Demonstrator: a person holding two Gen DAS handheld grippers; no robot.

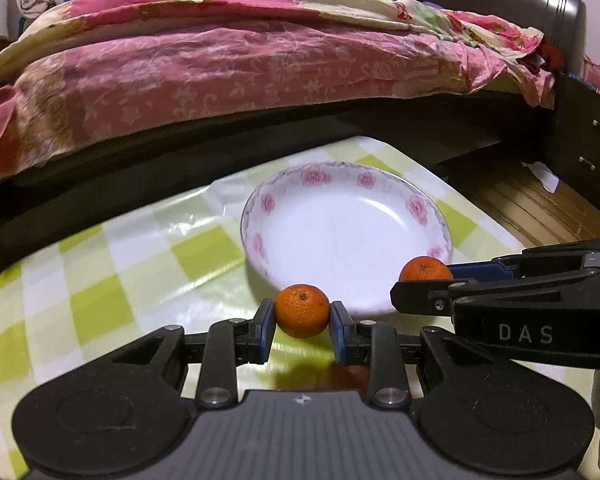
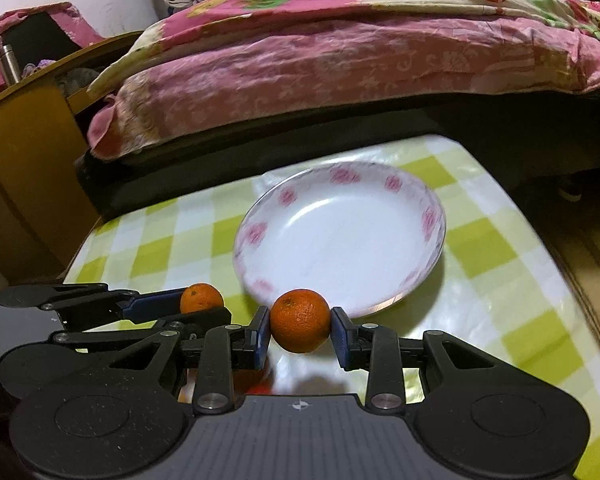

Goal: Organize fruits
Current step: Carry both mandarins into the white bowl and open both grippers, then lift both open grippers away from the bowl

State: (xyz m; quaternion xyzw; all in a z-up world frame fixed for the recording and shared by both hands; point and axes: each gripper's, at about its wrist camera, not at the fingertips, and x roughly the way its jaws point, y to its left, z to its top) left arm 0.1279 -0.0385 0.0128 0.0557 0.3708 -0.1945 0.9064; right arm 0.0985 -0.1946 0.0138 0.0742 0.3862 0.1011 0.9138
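Orange fruit, left wrist view: one mandarin (image 1: 302,311) is clamped between the blue-padded fingers of the left gripper (image 1: 302,322), held above the green-checked counter (image 1: 112,280) just short of the near rim of the floral plate (image 1: 416,208). A second mandarin (image 1: 425,269) is seen at the right gripper (image 1: 426,280), close to the plate edge.

Right wrist view: the second mandarin is gripped firmly from both sides by the right gripper, near the plate rim. The plate is bare; neither fruit has been set down yet. Both placements judged outstanding.
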